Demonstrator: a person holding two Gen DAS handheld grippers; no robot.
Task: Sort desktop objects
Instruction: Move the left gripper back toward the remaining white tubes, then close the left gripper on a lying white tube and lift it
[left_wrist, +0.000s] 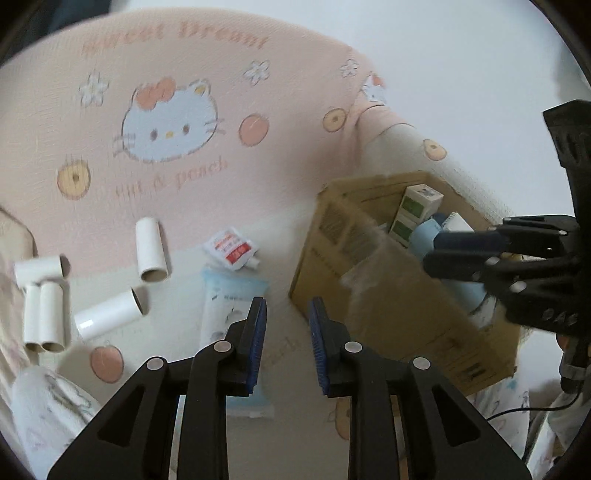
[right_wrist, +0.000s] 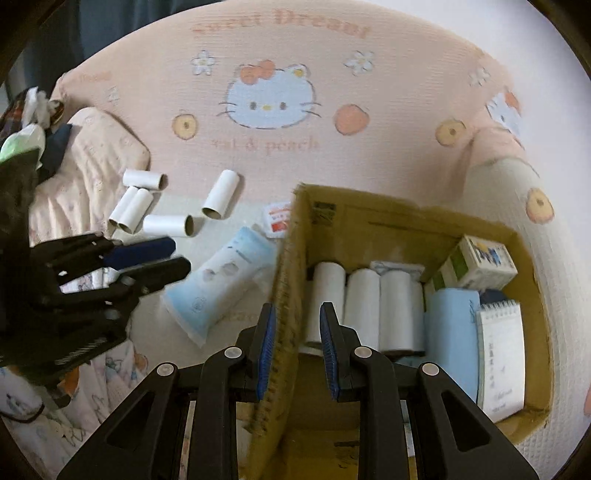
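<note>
A person's 2 hand-held grippers work over a pink cartoon-cat bedspread (right_wrist: 147, 110) as loose items are sorted into a cardboard box (right_wrist: 406, 221). In the right wrist view, the right gripper (right_wrist: 297, 347) sits at lower centre astride the box's near wall (right_wrist: 284, 314); that wall runs between the blue pads, but whether they pinch it or merely flank it cannot be told. The jaws look to be at their narrowest. The box already holds 3 white rolls (right_wrist: 364, 306), a green-and-white carton (right_wrist: 476, 266), a pale blue pack (right_wrist: 452, 332) and a spiral notepad (right_wrist: 500, 354).

In the left wrist view, the left gripper (left_wrist: 288, 343) hangs at lower centre with its jaws apart and nothing between them, above the blue-and-white tube (left_wrist: 225, 310). Still outside the box, in the left half of that frame, lie 5 cardboard tubes (left_wrist: 151, 254) and a small red-and-white pouch (left_wrist: 232, 249).

The step in hand appears to be a reach for the next item. That move would call for lowering the spread jaws around the blue-and-white tube, closing, then lifting it over the box wall.
</note>
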